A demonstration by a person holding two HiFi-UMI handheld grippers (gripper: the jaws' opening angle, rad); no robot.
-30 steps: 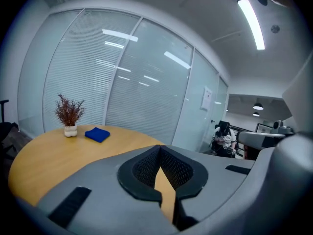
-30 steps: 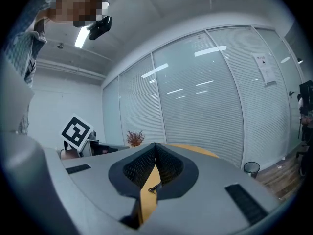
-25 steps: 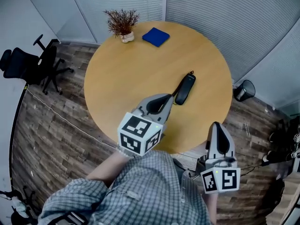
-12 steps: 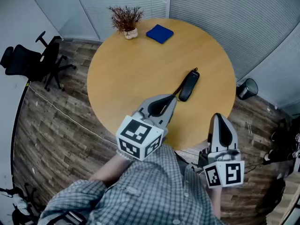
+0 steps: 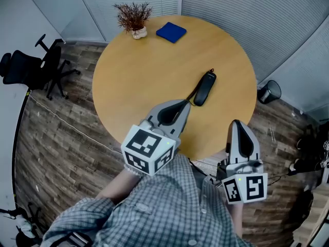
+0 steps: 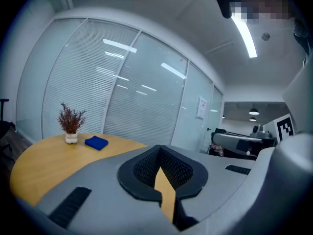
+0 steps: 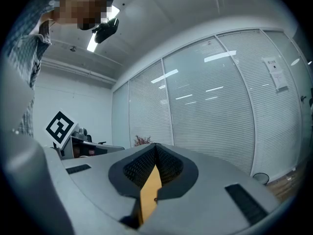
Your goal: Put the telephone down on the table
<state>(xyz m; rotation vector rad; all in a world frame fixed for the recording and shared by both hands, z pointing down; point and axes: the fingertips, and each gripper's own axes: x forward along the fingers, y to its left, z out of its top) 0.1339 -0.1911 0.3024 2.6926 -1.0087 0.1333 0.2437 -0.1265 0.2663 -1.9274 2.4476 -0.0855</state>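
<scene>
The left gripper (image 5: 185,105) has its jaws pressed together on nothing. Just ahead of its tips the black cordless telephone (image 5: 204,88) lies flat on the round wooden table (image 5: 139,71), its long axis pointing away. The right gripper (image 5: 237,137), also closed and empty, hangs farther back, beyond the table's near edge. Bare tabletop surrounds the handset, so the placing looks done.

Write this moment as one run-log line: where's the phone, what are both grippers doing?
telephone: lying on table, unheld | left gripper: shut, empty, near telephone | right gripper: shut, empty

Bare tabletop (image 5: 144,81) left of the telephone (image 5: 204,88); plant (image 5: 133,18) and blue cloth (image 5: 171,32) crowd the far edge.
</scene>
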